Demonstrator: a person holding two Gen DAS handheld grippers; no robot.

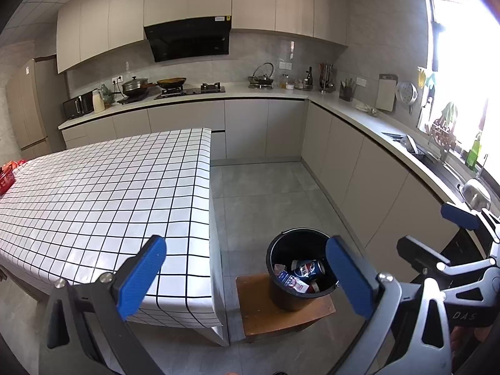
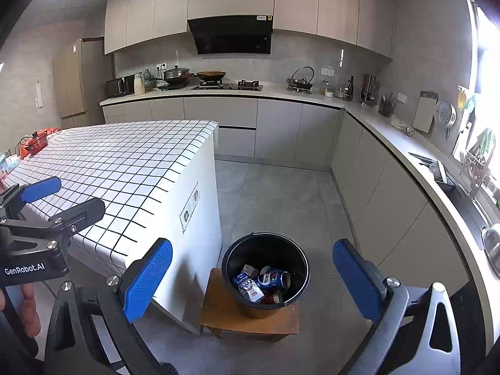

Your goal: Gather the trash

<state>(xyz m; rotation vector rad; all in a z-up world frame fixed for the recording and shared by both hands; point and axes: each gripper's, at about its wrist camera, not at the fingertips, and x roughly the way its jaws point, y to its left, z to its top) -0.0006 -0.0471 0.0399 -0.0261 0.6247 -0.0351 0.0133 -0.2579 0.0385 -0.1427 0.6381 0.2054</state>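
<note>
Two grippers, left gripper (image 1: 245, 276) and right gripper (image 2: 251, 279), spread wide, empty, above bucket (image 2: 265, 273)

Table with white black-grid cloth (image 1: 103, 187) fills the left side; red items (image 1: 7, 173) at its far left edge. Outlet plates (image 2: 190, 207) on the table's white end panel. Wooden stool (image 2: 225, 312) on grey floor just beside the table's near right corner. L-shaped counter (image 1: 340, 106) along back and right walls. Back run: microwave (image 1: 78, 103) at left end, lidded pot (image 1: 135, 86), wok (image 1: 172, 82) on hob, kettle (image 1: 261, 78) further right. Black hood (image 1: 189, 42) above hob. Right run: cutting board (image 1: 386, 92) against wall, green bottle (image 1: 473, 153) by window, sink (image 2: 462, 200). Fridge (image 2: 73, 81) far left.
</note>
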